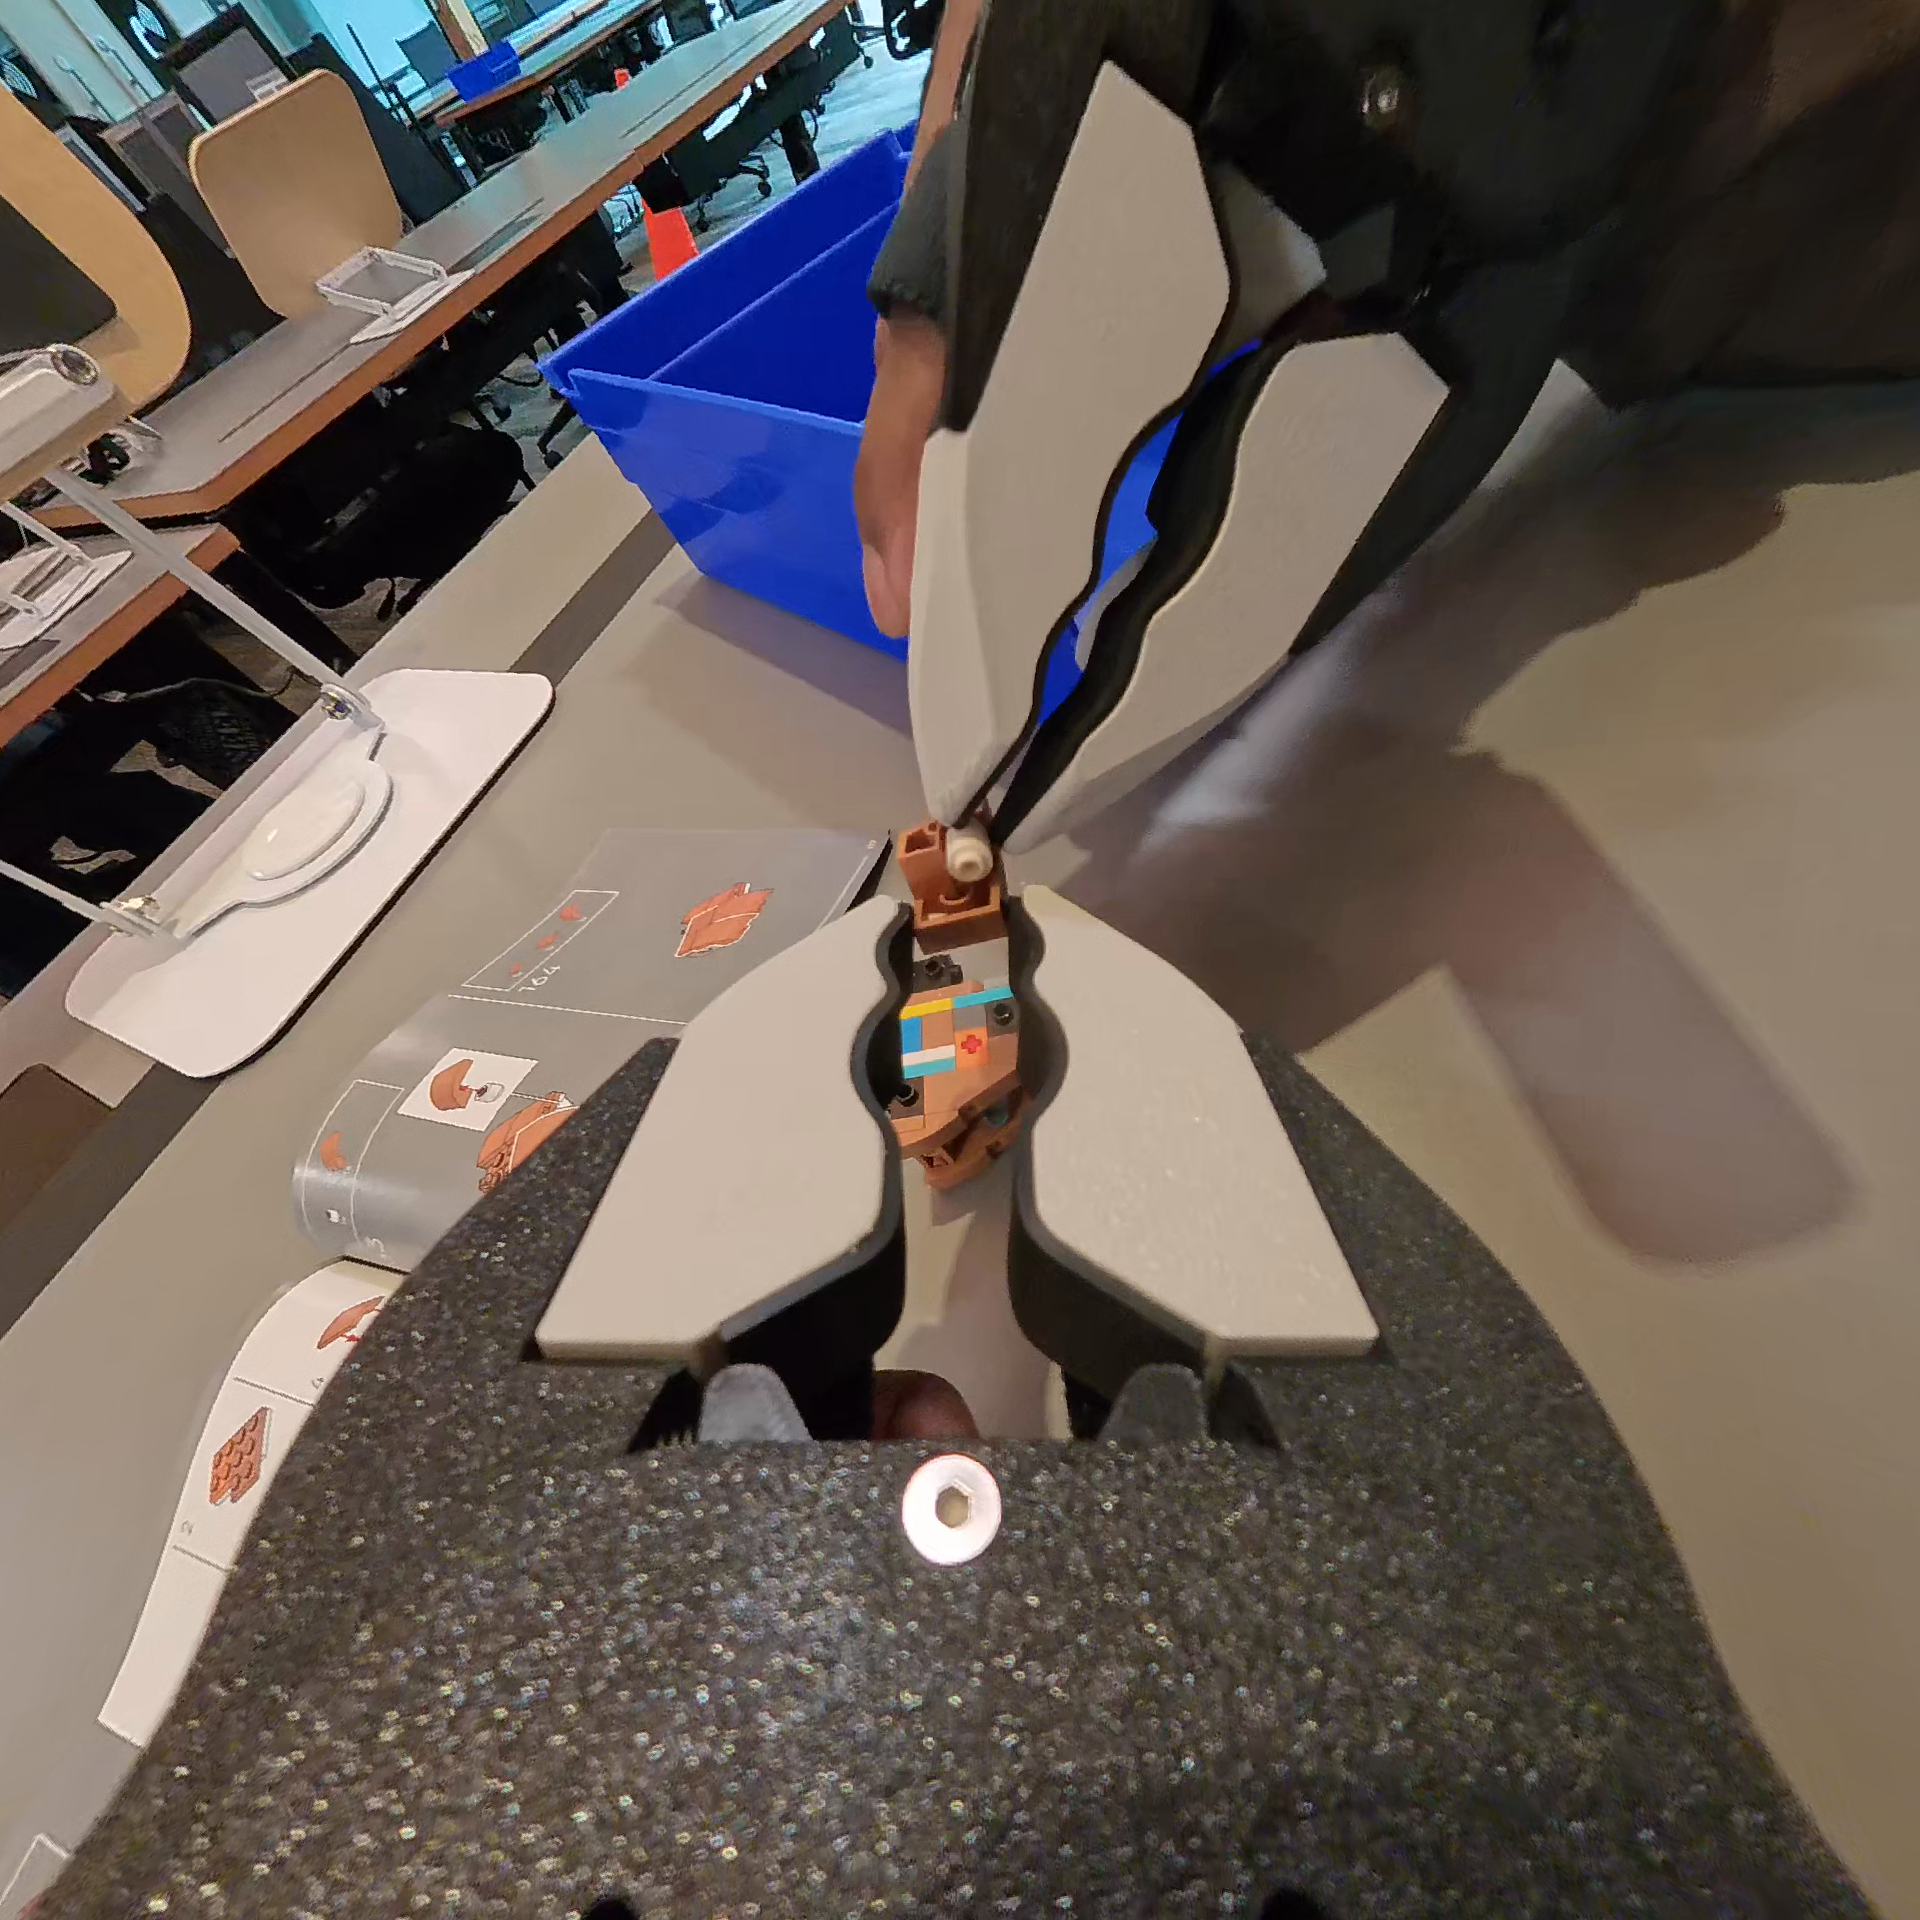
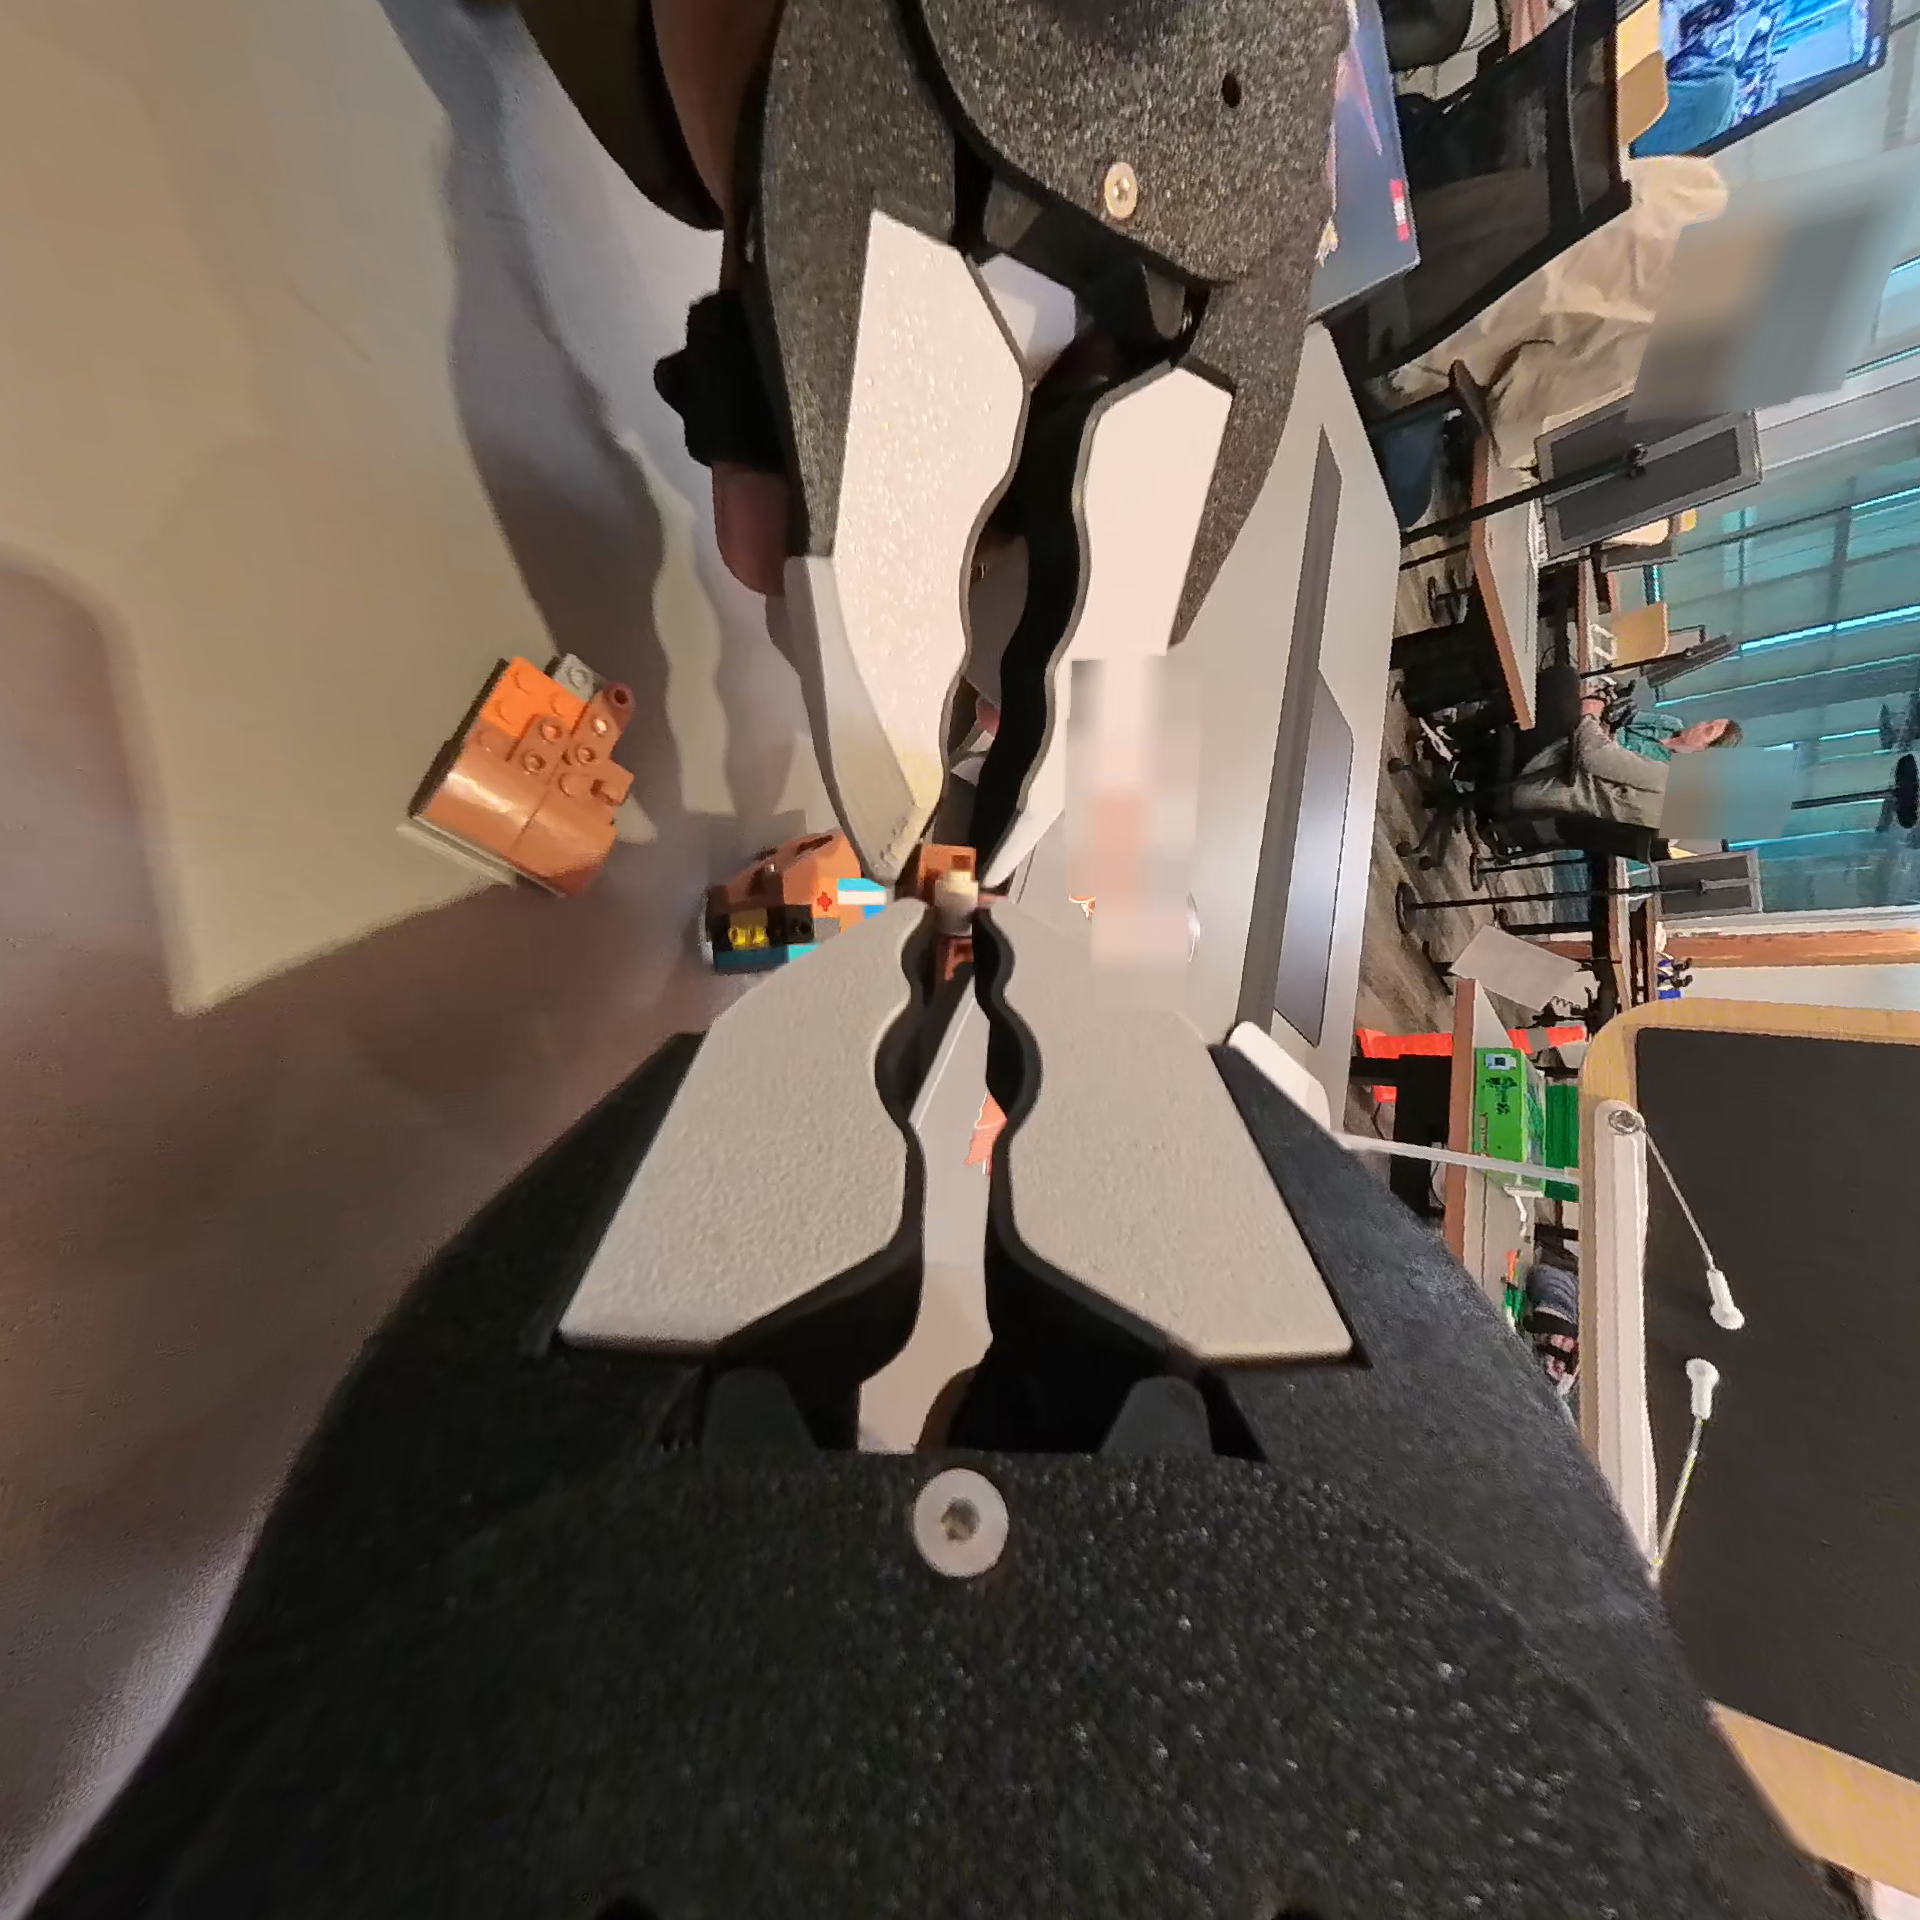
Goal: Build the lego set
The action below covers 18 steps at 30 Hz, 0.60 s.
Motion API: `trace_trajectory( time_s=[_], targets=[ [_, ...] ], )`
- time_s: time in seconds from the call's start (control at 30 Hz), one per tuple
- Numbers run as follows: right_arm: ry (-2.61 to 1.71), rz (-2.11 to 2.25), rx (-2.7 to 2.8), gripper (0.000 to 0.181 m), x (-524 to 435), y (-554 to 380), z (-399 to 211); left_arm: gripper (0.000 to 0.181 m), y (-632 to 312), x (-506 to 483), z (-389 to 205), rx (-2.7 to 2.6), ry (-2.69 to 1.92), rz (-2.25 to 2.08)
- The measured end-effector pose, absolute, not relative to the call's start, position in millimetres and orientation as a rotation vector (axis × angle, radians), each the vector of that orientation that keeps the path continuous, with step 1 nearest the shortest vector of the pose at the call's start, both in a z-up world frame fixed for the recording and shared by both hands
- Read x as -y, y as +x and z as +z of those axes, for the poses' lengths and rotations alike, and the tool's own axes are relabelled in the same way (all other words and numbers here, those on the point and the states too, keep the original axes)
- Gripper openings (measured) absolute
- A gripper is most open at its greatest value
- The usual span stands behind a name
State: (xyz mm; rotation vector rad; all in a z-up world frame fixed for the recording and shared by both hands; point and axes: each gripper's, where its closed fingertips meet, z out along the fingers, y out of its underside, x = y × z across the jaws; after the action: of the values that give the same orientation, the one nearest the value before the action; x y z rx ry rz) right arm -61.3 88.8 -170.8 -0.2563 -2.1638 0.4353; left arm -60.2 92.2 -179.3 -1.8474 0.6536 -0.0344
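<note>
My left gripper [image 1: 961, 914] is shut on a small brown brick [image 1: 948, 883] at its tips. My right gripper [image 1: 977, 831] comes in from above, tip to tip with it, shut on a tiny white peg [image 1: 966, 849] that touches the brown brick. In the right wrist view my right gripper [image 2: 951, 920] holds the white peg [image 2: 952, 891] against the brown brick [image 2: 940, 862] in the left gripper [image 2: 940, 854]. A brown assembly with coloured tiles [image 1: 956, 1049] lies on the table under the grippers; it also shows in the right wrist view [image 2: 790, 914].
A second orange-brown assembly [image 2: 530, 779] lies farther off on the grey table [image 1: 675, 727]. An open instruction booklet [image 1: 582, 987] lies to the left, beside a white stand base [image 1: 312, 852]. A blue bin [image 1: 748, 416] stands behind. A seated person [image 2: 1621, 769] is far off. The tips of both grippers are at nearly the same place.
</note>
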Motion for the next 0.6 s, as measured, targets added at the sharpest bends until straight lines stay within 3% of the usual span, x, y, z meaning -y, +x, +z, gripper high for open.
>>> trace_trajectory(
  time_s=[0.6],
  targets=[
    [-0.212,0.229,2.227,0.004,-86,-57,-183,0.017,-57,-93,-190,-0.656,-1.909,-0.043]
  ],
)
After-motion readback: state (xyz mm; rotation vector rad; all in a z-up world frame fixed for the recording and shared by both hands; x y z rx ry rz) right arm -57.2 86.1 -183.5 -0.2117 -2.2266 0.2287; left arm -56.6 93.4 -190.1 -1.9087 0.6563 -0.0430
